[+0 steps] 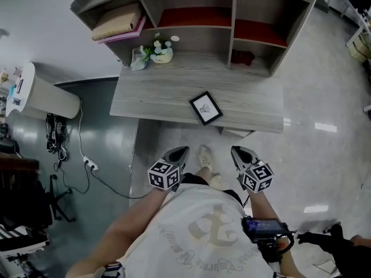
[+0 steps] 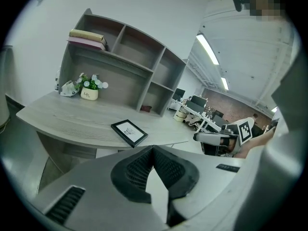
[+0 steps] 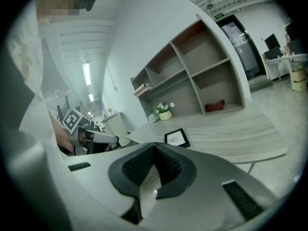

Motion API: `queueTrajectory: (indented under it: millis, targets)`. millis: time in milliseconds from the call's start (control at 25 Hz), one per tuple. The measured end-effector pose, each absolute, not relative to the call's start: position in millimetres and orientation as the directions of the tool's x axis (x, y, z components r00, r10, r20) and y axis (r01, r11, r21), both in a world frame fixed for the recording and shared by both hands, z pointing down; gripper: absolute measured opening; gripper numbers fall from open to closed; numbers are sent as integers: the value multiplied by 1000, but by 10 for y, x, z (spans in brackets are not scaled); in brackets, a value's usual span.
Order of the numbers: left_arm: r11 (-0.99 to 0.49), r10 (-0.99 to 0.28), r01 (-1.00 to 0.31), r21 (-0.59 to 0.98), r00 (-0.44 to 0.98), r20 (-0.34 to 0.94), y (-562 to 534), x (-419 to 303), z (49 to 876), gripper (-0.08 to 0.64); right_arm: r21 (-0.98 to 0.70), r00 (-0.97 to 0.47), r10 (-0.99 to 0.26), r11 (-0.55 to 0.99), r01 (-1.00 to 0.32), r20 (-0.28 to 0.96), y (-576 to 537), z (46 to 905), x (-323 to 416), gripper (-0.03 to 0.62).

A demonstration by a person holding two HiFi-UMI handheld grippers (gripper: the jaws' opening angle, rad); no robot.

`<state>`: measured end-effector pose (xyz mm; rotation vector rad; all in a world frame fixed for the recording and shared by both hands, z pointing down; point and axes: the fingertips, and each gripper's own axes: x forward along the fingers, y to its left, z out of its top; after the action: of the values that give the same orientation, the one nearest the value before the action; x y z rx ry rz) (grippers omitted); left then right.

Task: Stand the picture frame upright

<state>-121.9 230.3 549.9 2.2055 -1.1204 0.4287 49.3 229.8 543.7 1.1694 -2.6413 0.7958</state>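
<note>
I'm looking steeply down on a pale grey wood-grain counter [image 1: 162,94]. A shelf unit [image 1: 232,33] of open compartments stands along its far side. The floor [image 1: 313,149] is glossy, light stone on my right and darker grey on my left. Over there a white cylindrical bin [image 1: 49,97] stands near the counter's end, and a cable [image 1: 90,164] trails across the floor.

The picture frame [image 1: 205,107], black-edged with a white face, lies flat near the counter's front edge, turned a little askew and well apart from everything else on the surface. Back by the shelf unit sits a small flower pot [image 1: 162,53] with a crumpled clear packet [image 1: 138,59] just beside it.

Both tools hang short of the counter, over the floor. The left gripper [image 2: 153,148] has its fingers pressed together on nothing, and the right gripper [image 3: 154,145] is the same, fingers together and empty. The frame shows just beyond the tips in both gripper views. In the head view a shoe [image 1: 206,158] sits between the two grippers.

Now the hard parts. The print inside the frame is too small to read. I can't identify the dark red thing [image 1: 242,57] in the lower right compartment. The tan bundle [image 1: 119,21] on the top-left shelf could be cloth or a book, I can't tell which. The dark gear at the bottom right is cut off by the picture's edge.
</note>
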Motion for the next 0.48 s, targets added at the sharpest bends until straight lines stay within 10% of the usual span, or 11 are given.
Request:
queueTrajectory:
  millis: [480]
  targets:
    - [-452,-594,-780,432,625,507,1674,-991,5558,2,-371,-688,-594,580,-725,417,1800,5496,585,5]
